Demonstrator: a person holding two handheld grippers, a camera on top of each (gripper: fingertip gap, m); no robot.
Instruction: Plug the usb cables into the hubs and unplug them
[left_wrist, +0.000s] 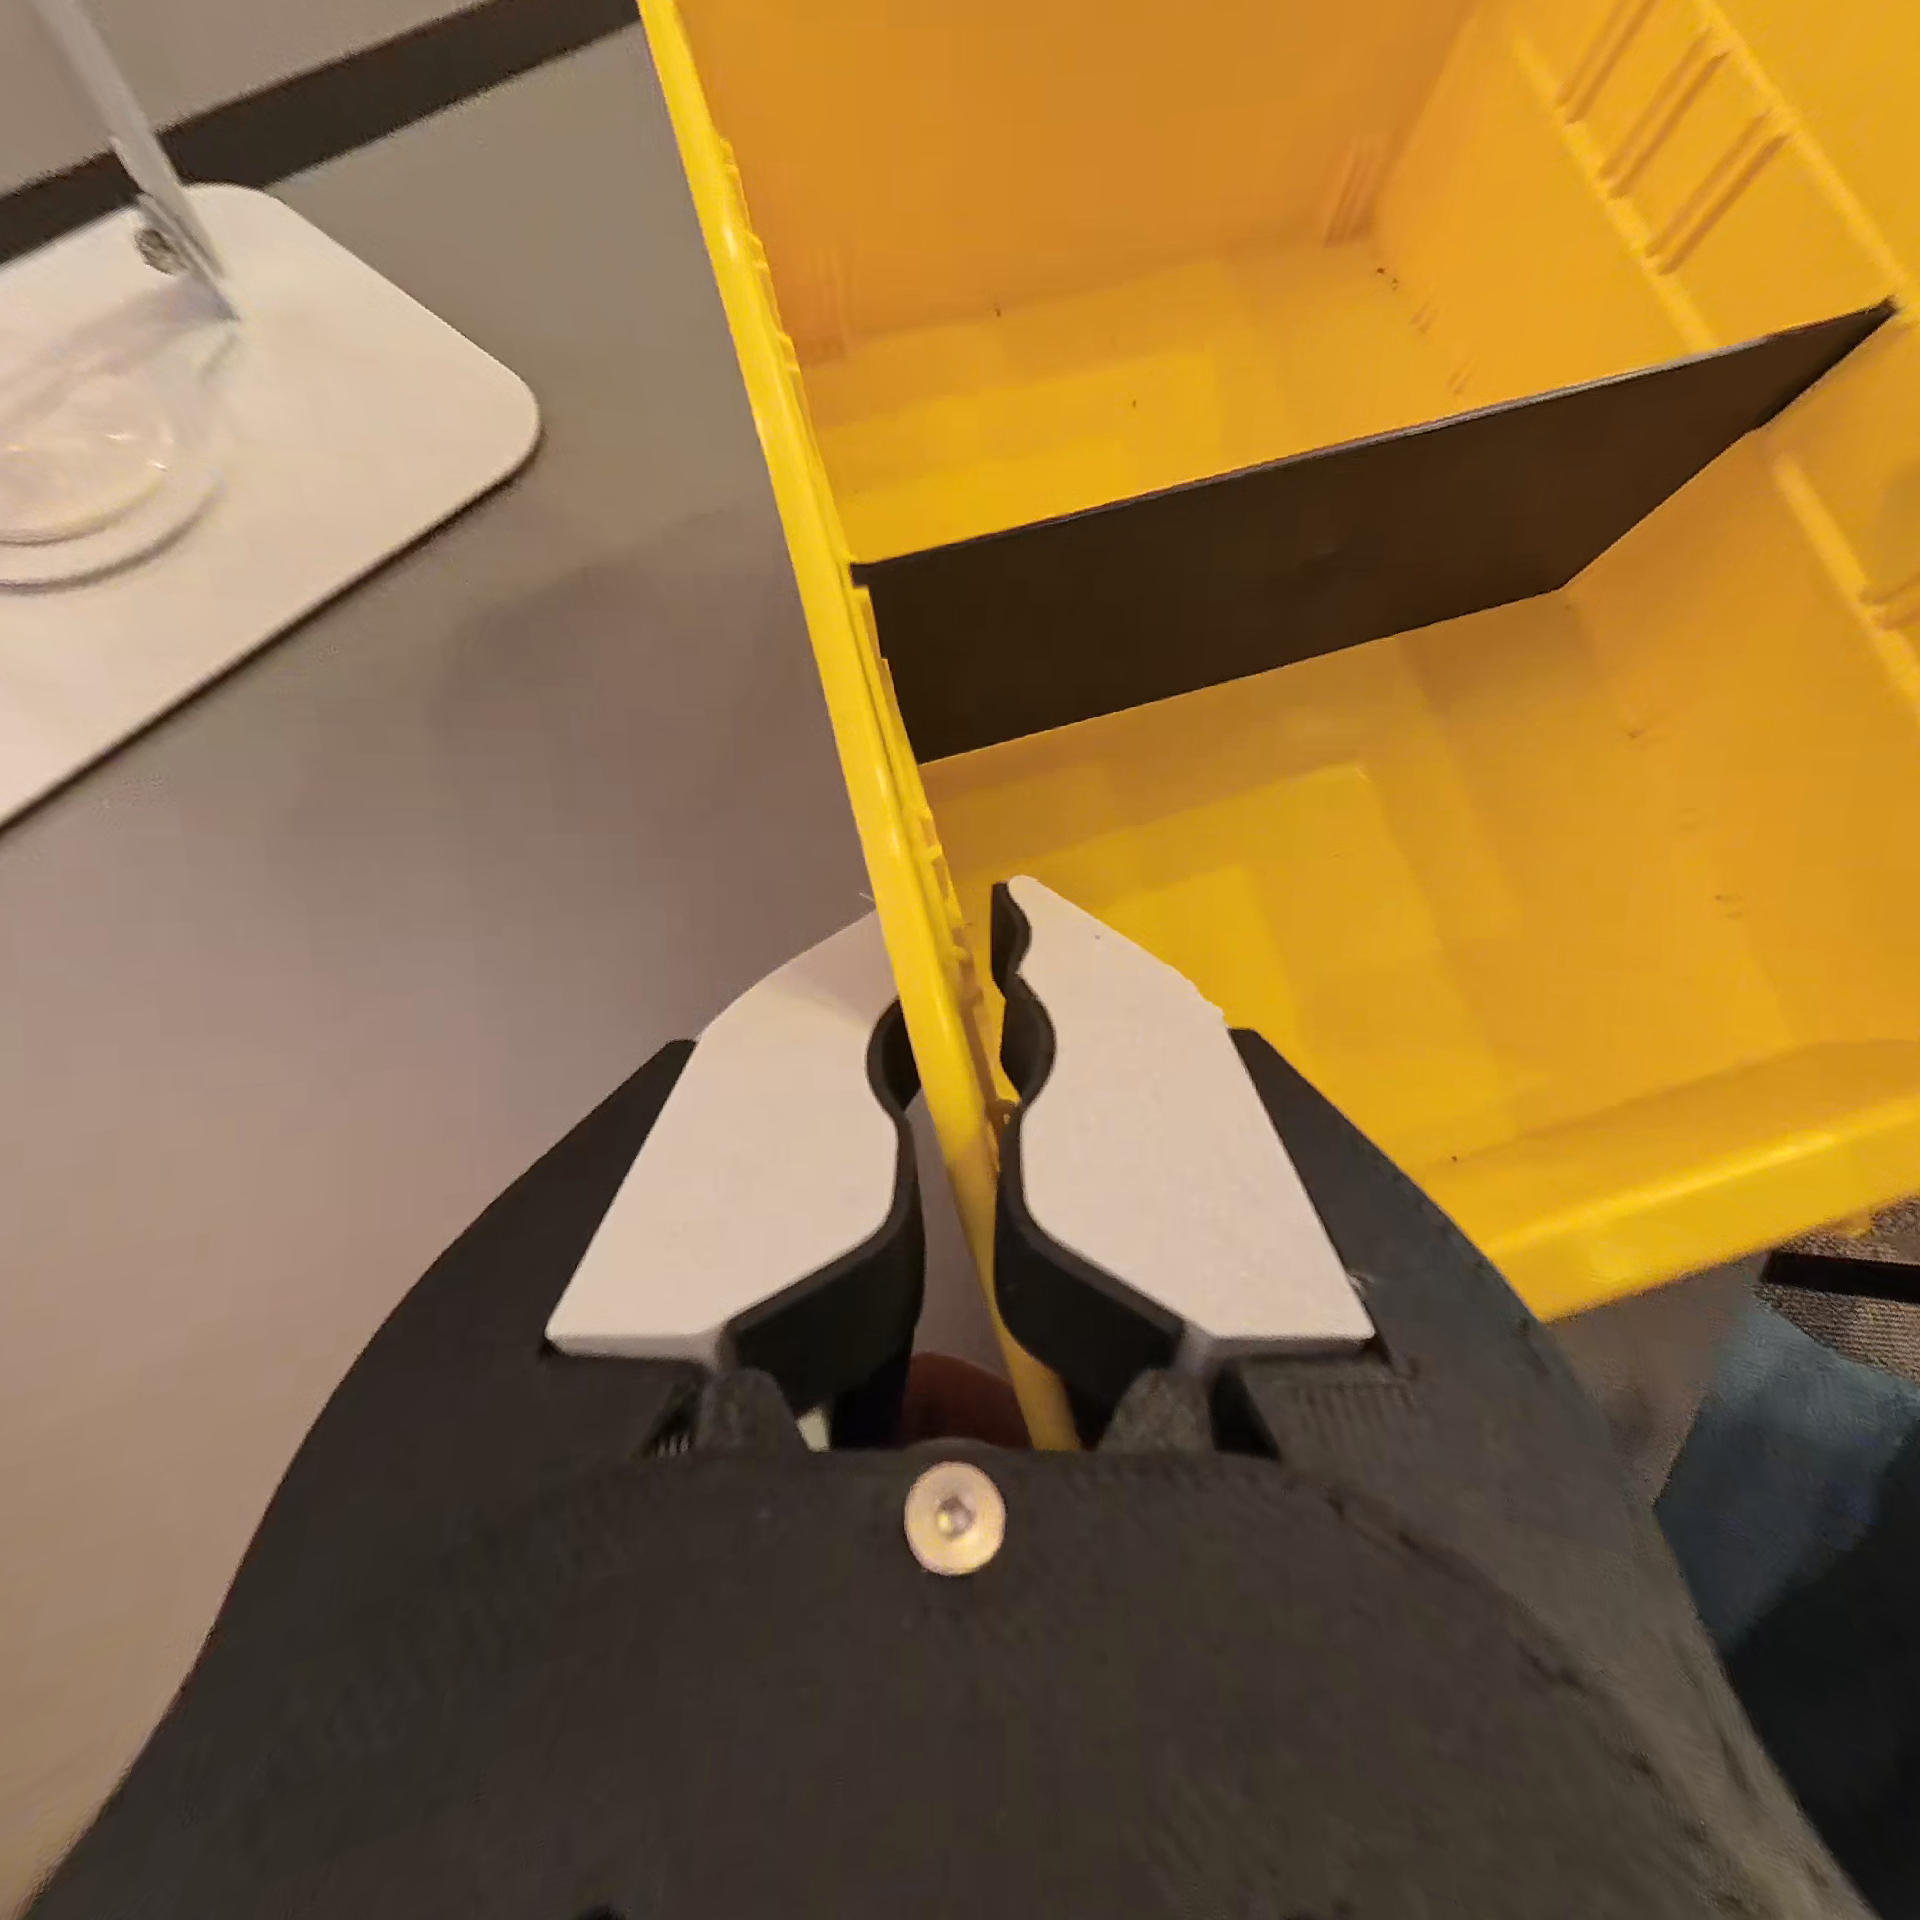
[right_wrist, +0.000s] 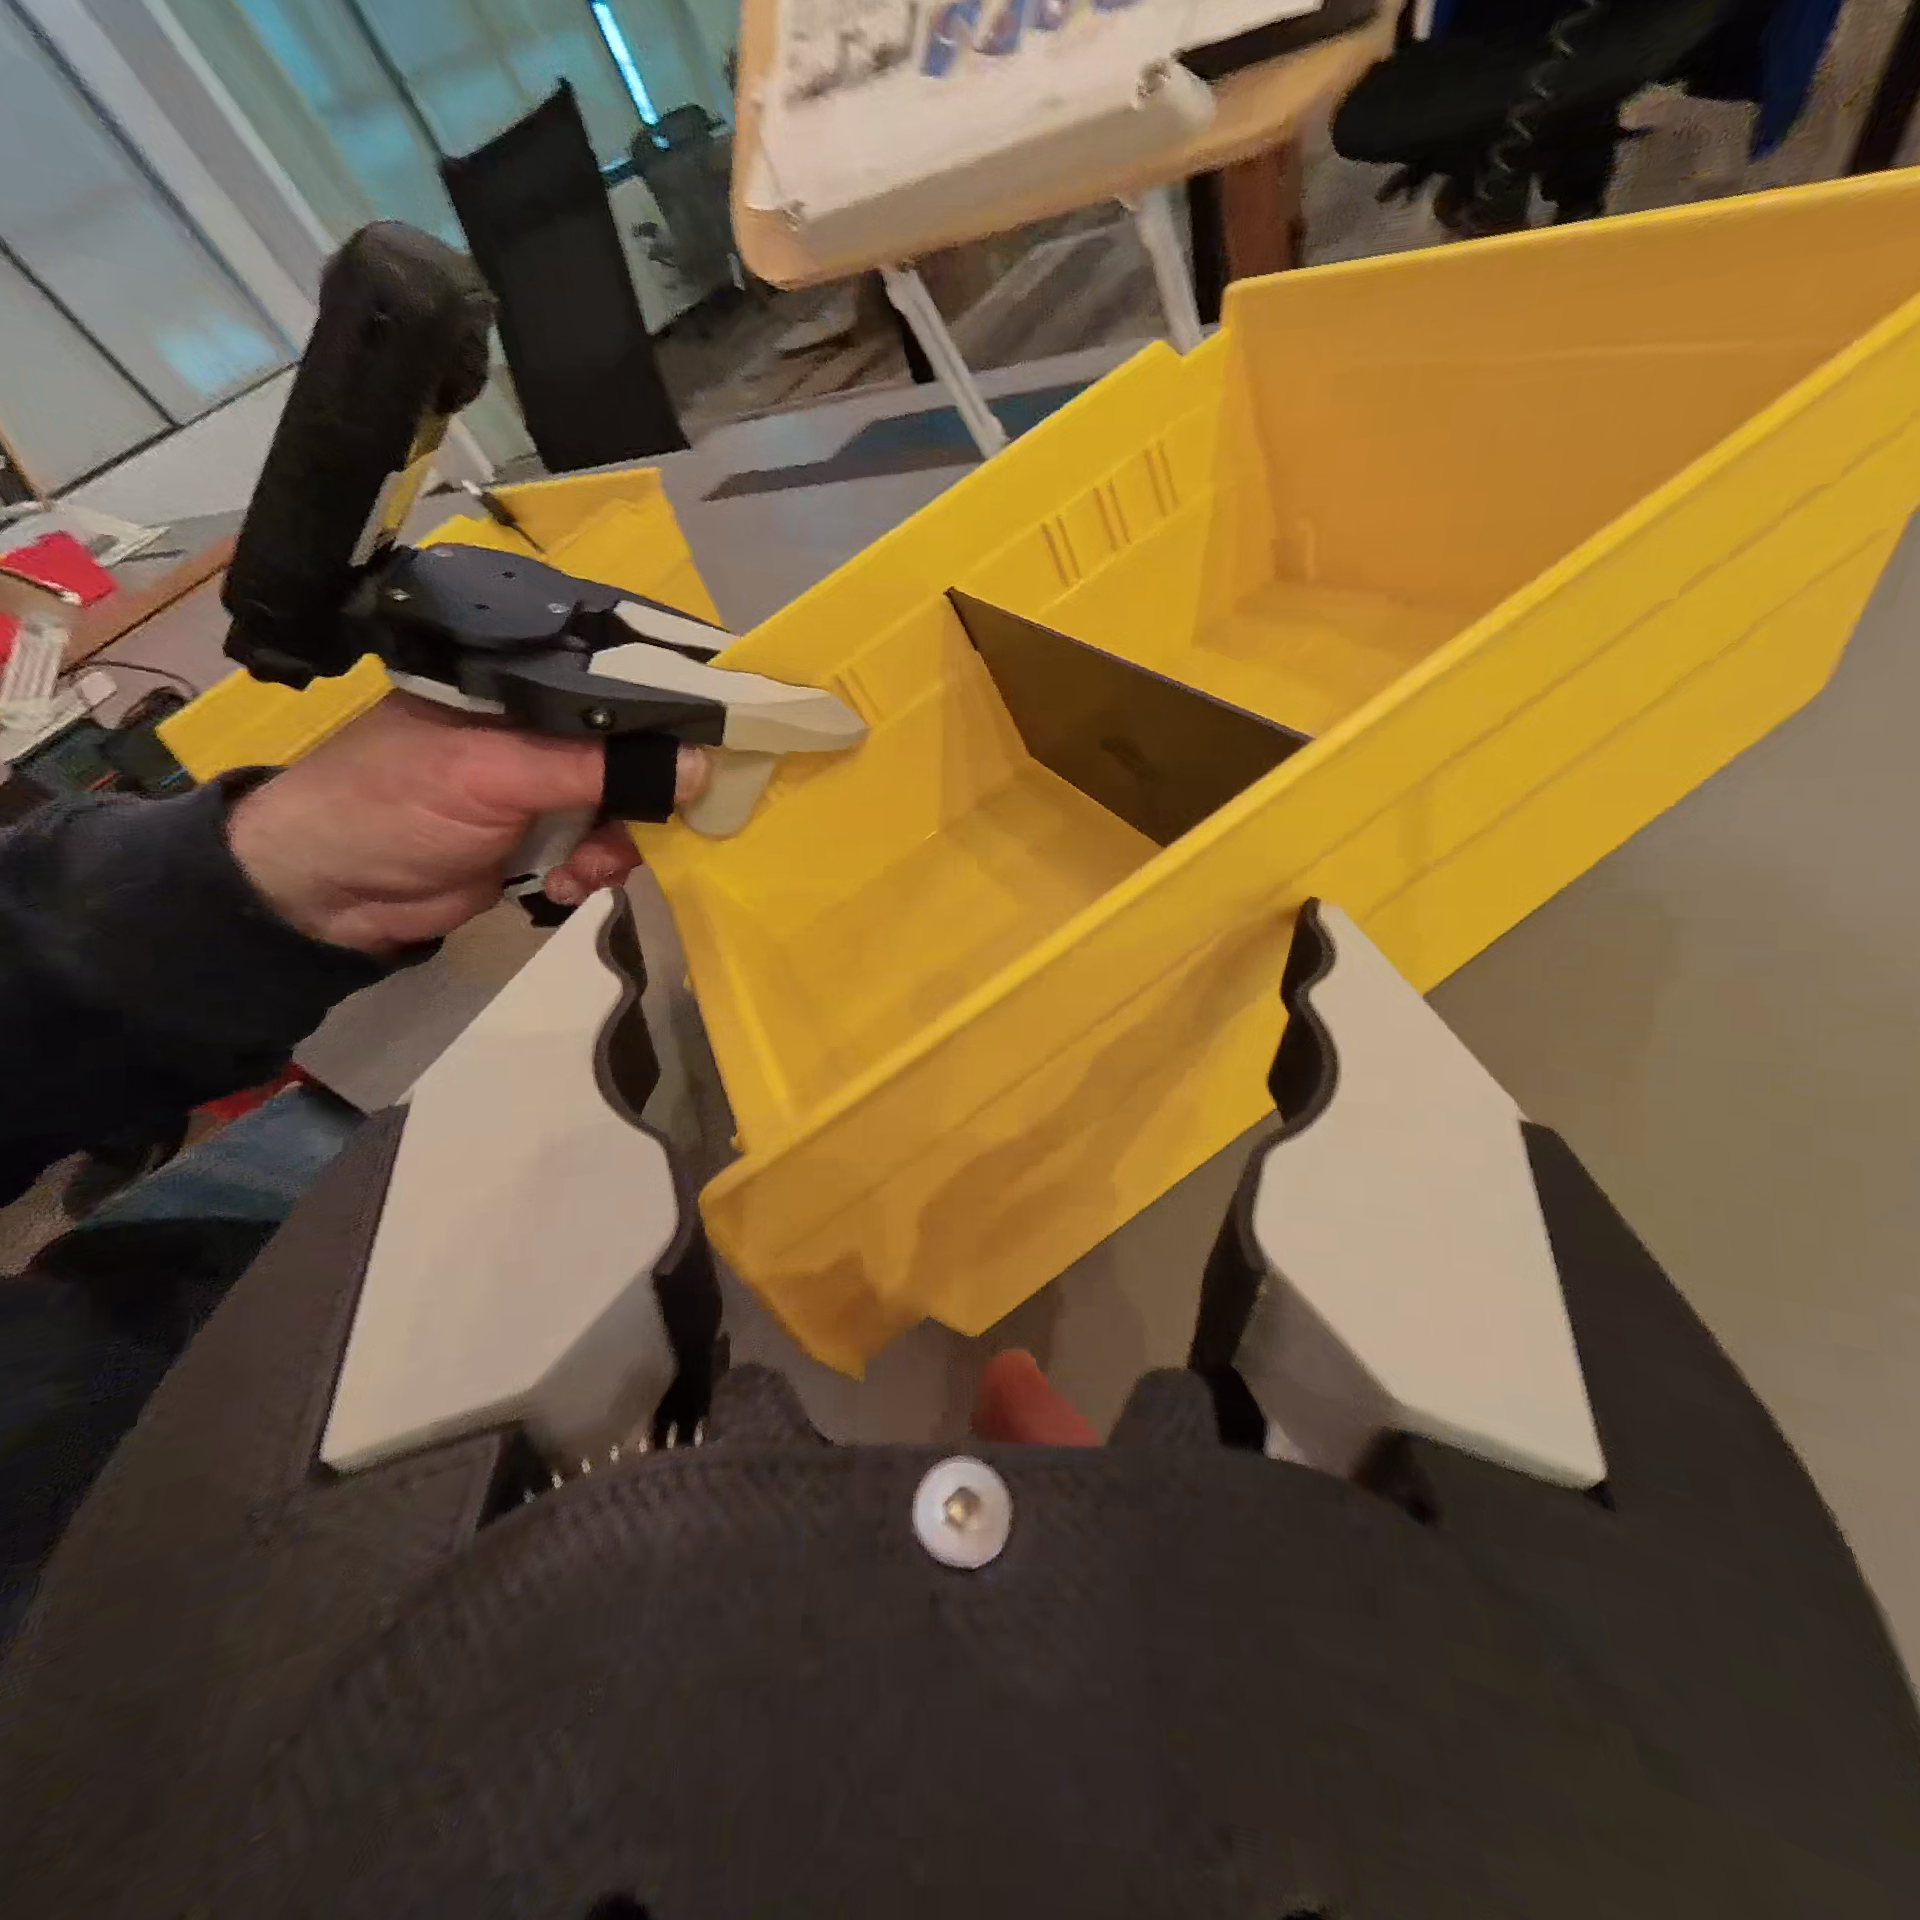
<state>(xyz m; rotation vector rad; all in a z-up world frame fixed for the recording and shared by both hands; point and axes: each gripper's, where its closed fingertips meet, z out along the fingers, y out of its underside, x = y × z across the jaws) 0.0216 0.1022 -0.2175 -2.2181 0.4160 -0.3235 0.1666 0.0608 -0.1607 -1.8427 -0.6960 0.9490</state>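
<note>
Slippage is the main hazard at this moment. The left gripper has its jaws clamped narrow on the thin side wall of the yellow bin, one finger outside the wall and one inside, and in the right wrist view the bin appears tilted, its near corner raised off the grey surface. A thin, smooth wall gives little purchase; a twist of the wrist would likely let the bin rotate in the grip or drop.

The right gripper stands with its jaws wide, holding nothing, and the near corner of the bin lies between its fingers. Closing from this position would probably catch the corner rather than a flat wall, giving an unstable hold.

The black divider splits the bin into two compartments; both look empty. It may shift in its slots if the bin is jolted.

No USB cables or hubs show in either view, so the position of the task's own items cannot be given. A second yellow bin sits behind the left gripper; its contents are hidden. The underside of the held bin is out of sight, so contact with the surface cannot be confirmed. A white flat stand at the left is cut off by the edge, and the background is blurred.
</note>
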